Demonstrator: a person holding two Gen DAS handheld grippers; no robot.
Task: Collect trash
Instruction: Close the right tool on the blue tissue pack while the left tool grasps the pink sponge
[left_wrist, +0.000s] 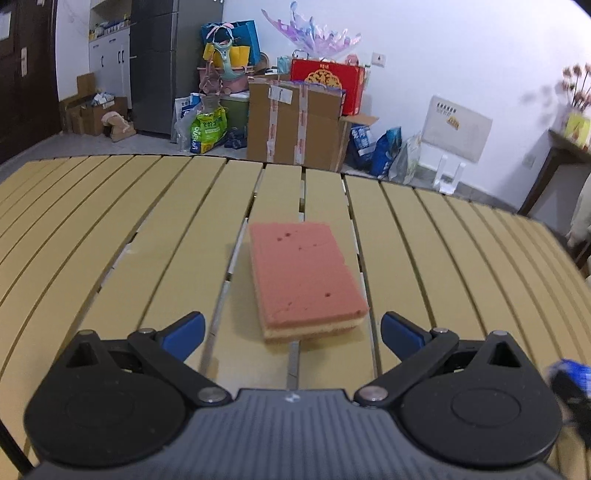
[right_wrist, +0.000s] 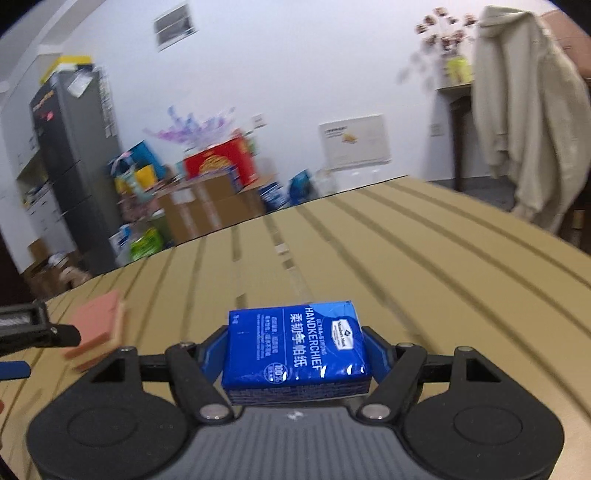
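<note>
A pink sponge with a yellow underside (left_wrist: 304, 278) lies flat on the slatted tan table (left_wrist: 110, 229), just ahead of my left gripper (left_wrist: 291, 332). The left gripper's blue fingertips stand wide apart at the sponge's near end, touching nothing. In the right wrist view my right gripper (right_wrist: 295, 347) is shut on a blue pack of handkerchief tissues (right_wrist: 295, 350), blue pads pressed on both of its sides, held just over the table (right_wrist: 443, 280). The sponge (right_wrist: 98, 323) shows blurred at the left there, with part of the left gripper's body at the left edge.
Beyond the table's far edge the floor holds cardboard boxes (left_wrist: 295, 129), bags, a red gift box (left_wrist: 327, 83) and a grey fridge (left_wrist: 162, 62). A beige garment (right_wrist: 528, 110) hangs at the right. A dark side table with flowers (left_wrist: 572, 110) stands by the wall.
</note>
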